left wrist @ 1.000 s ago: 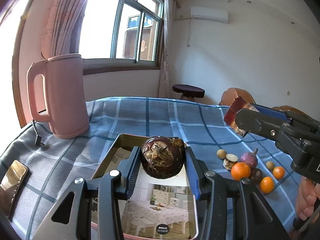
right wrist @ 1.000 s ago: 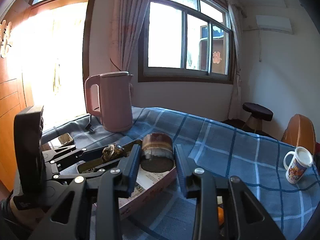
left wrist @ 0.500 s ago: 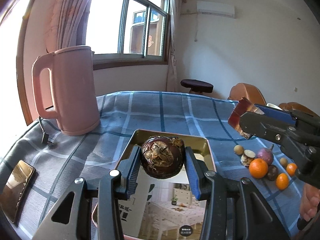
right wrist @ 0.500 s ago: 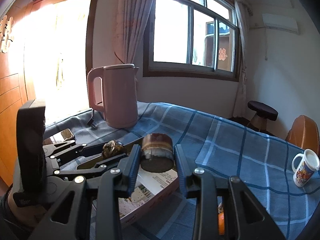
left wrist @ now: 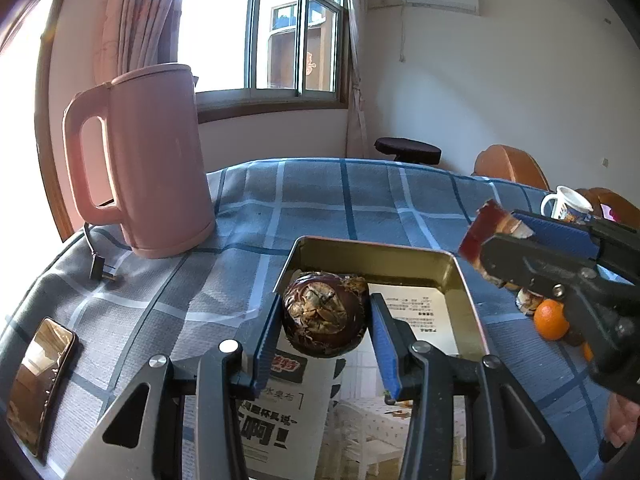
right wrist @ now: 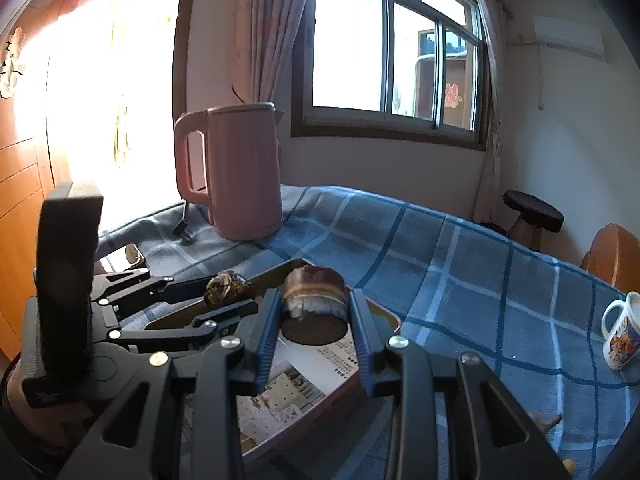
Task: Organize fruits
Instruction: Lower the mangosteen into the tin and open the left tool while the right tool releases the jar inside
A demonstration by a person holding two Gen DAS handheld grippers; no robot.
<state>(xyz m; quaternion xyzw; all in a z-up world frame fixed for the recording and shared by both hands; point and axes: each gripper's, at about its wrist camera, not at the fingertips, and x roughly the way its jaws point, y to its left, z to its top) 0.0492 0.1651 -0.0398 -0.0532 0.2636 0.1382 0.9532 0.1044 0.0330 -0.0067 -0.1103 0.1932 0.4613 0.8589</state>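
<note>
My left gripper [left wrist: 325,320] is shut on a dark brown round fruit [left wrist: 325,314] with a dried crown, held over the gold metal tin [left wrist: 376,251]. The tin holds a printed paper sheet [left wrist: 428,312]. My right gripper [right wrist: 314,310] is shut on a cut dark purple fruit piece [right wrist: 314,306], flat end toward the camera, held above the tin's right edge [right wrist: 348,388]. In the left wrist view the right gripper [left wrist: 496,236] reaches in from the right with its reddish fruit piece [left wrist: 480,228]. An orange [left wrist: 550,318] lies on the cloth behind it.
A pink kettle [left wrist: 148,160] stands at the far left on the blue checked tablecloth [left wrist: 340,196], its plug [left wrist: 102,270] beside it. A phone [left wrist: 38,384] lies at the near left. A printed mug [right wrist: 620,334] sits at the right. Wooden chairs [right wrist: 616,256] and a stool [right wrist: 532,212] stand beyond.
Both grippers moved forward and lower over the tin, each still holding its fruit. The kettle and the tin's far wall look larger and closer.
</note>
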